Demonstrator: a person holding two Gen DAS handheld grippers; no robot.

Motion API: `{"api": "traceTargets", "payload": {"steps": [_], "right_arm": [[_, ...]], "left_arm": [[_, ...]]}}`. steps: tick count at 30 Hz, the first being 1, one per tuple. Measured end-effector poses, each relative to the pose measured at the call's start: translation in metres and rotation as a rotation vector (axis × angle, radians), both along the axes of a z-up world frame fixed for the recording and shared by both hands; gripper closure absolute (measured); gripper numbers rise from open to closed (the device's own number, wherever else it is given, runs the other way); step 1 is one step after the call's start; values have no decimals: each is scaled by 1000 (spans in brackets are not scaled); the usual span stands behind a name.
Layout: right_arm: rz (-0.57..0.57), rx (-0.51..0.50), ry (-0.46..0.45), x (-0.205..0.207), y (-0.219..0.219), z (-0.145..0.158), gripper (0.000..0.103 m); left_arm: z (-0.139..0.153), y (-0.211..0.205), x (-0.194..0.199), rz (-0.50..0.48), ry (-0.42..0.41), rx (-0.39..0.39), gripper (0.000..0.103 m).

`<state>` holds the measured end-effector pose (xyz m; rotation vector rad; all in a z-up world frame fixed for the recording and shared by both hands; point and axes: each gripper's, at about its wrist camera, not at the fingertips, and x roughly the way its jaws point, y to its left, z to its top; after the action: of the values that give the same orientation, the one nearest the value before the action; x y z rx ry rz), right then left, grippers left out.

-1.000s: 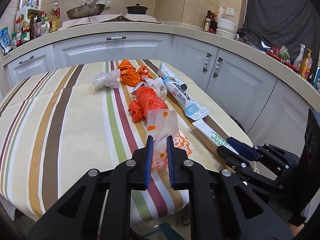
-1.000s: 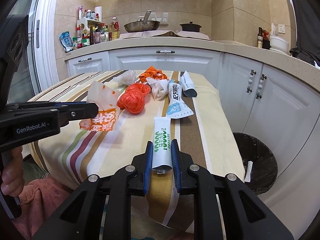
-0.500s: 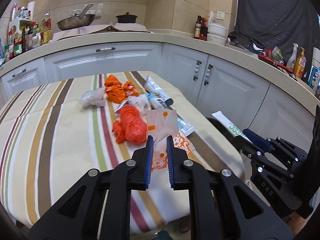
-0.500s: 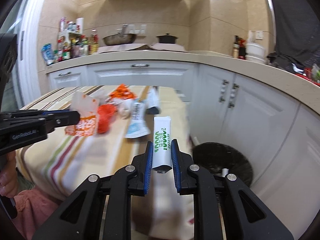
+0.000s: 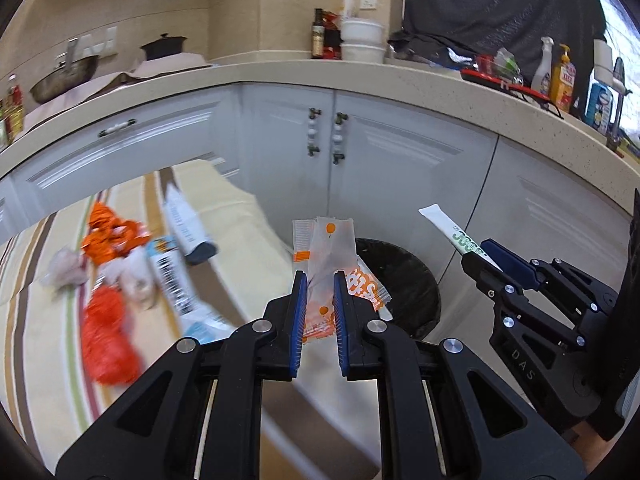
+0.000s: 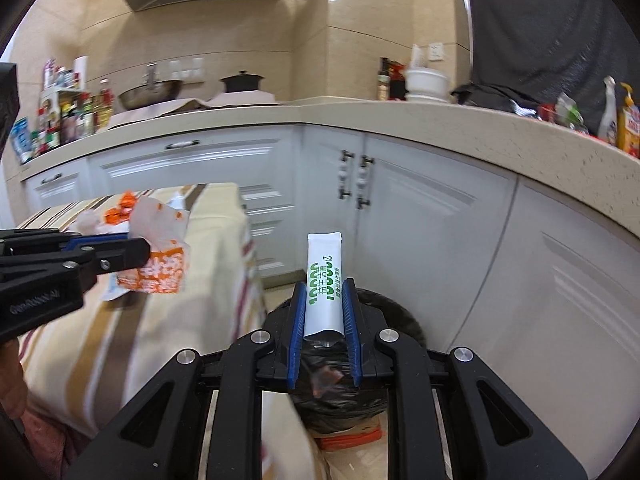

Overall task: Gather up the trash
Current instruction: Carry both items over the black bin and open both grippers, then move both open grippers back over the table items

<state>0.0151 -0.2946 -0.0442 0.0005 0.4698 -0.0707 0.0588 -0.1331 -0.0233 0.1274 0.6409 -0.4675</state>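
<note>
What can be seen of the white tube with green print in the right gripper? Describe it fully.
The white tube is a flat, soft-looking plastic tube with green lettering down its face. Its squared, sealed end points away from the camera, and its near end looks crimped or torn. The right gripper is shut on its lower half, one blue pad against each long edge. It is held in the air, roughly upright in the right wrist view, above the black-lined bin beside the white cabinets. Nothing else touches it.

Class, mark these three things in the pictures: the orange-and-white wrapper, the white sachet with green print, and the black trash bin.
orange-and-white wrapper (image 5: 334, 252), left wrist view, on its clear upper half.
white sachet with green print (image 6: 324, 288), right wrist view, on the green lettering.
black trash bin (image 5: 404, 280), left wrist view, on its dark inner liner.
</note>
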Motion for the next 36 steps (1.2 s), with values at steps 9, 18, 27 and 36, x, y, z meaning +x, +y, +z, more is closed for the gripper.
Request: {"api": "traceTargets", "payload": {"steps": [9,18,27,36], "right_arm": [[-39,39,23,33,-40,-17,84],[-78,110,55,73,-73,-45,57],[-87,115,58,67,-68,-40,57],[5,110,9,56,-17,-9,53]], "left_arm": [[-25,-69,61,-20,125,60,90],[-54,-107,104,-10,269,66,78],[-32,-83,95,21,227,11,62],[5,-12,58,103,114,-26,55]]}}
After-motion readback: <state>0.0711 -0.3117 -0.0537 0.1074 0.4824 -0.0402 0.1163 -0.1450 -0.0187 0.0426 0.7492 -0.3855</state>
